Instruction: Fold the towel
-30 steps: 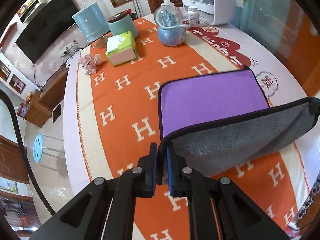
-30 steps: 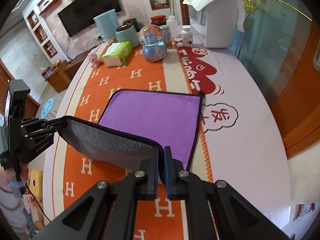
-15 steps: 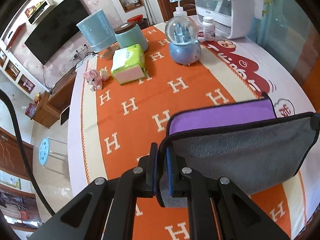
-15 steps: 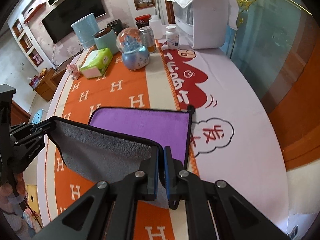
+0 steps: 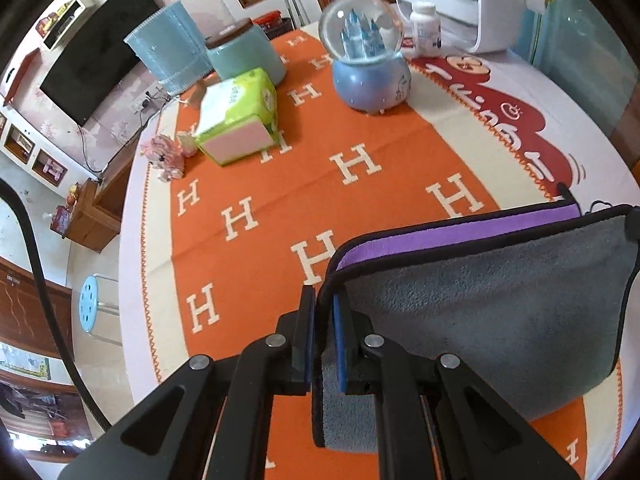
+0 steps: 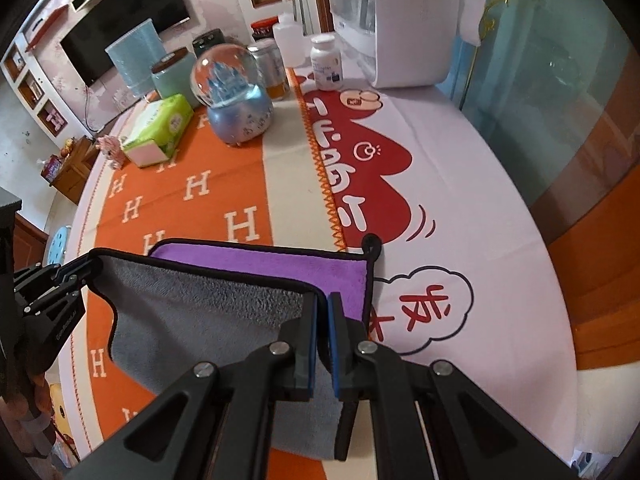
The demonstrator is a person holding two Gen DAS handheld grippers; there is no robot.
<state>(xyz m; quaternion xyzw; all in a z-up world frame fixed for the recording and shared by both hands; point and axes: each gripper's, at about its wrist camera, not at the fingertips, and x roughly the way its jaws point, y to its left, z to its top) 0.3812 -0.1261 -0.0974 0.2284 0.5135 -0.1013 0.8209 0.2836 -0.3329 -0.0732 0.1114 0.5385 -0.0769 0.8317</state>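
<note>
Over the orange tablecloth (image 5: 360, 208), the towel (image 5: 500, 320) hangs grey-side forward, long axis left-right.

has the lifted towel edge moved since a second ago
Yes. The towel, held by both tools, has travelled forward toward the snow globe; only a thin purple strip near its far edge shows.

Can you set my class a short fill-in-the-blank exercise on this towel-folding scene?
1. The left gripper and right gripper each pinch a corner of the ____.
2. The towel shows grey on its lifted side and ____ on the side lying flat.
3. The snow globe stands on the ____ tablecloth.

Answers: towel; purple; orange
</note>
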